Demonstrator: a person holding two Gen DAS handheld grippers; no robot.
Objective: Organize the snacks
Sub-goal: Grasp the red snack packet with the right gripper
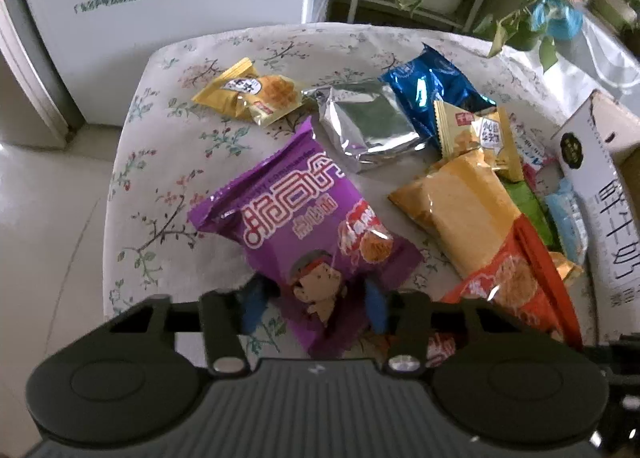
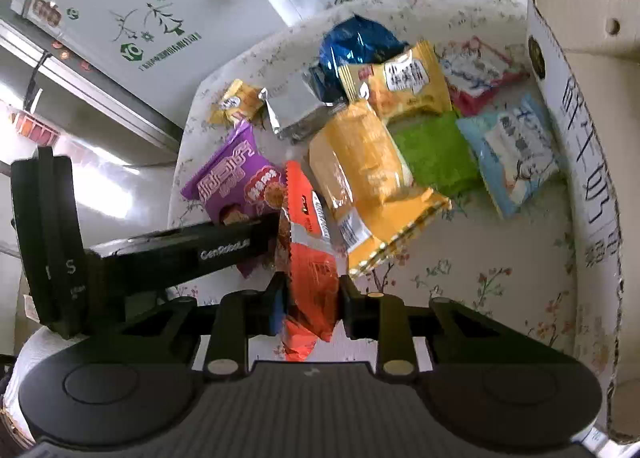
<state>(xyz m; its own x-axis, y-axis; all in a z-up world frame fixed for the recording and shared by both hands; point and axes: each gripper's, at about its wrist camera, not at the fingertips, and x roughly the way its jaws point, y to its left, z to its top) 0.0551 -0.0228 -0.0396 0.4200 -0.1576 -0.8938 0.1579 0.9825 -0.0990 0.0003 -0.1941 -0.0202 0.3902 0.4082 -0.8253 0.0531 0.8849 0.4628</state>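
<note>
Right wrist view: nearest the camera, the right gripper [image 2: 313, 298] is pinching the orange snack packet [image 2: 310, 258] at its lower half, both fingers pressed against its sides, the packet standing on edge between them. Just to its left, the left gripper's black body reaches across, its tip over the purple snack packet [image 2: 236, 182].

Left wrist view: the left gripper [image 1: 314, 308] has its blue-padded fingers [image 1: 254, 308] spread on either side of the purple packet's near end. Whether the pads touch the wrapper cannot be told; the jaws are not closed upon it.

Beyond, on the floral tablecloth [image 2: 480, 278], lies a loose heap: a large yellow cake packet [image 2: 368, 178] overlapping a green packet [image 2: 436, 154], a light-blue packet [image 2: 516, 154] just beside the cardboard box [image 2: 576, 130], a small yellow biscuit packet [image 2: 400, 86], a red-and-white packet [image 2: 480, 70], a silver foil packet [image 2: 296, 114], a dark blue foil packet [image 2: 356, 42], and a second small yellow packet [image 2: 238, 102] lying apart at the far left.

Judgement: the step in hand is picking individual packets out of the heap, one per hand. The task is at an early stage, most snacks being unsorted. The next move calls for closing the left jaws on the purple packet and lifting both clear; the cardboard box at the right is the likely destination. The orange packet, held by a soft edge, may slip or fold.
</note>
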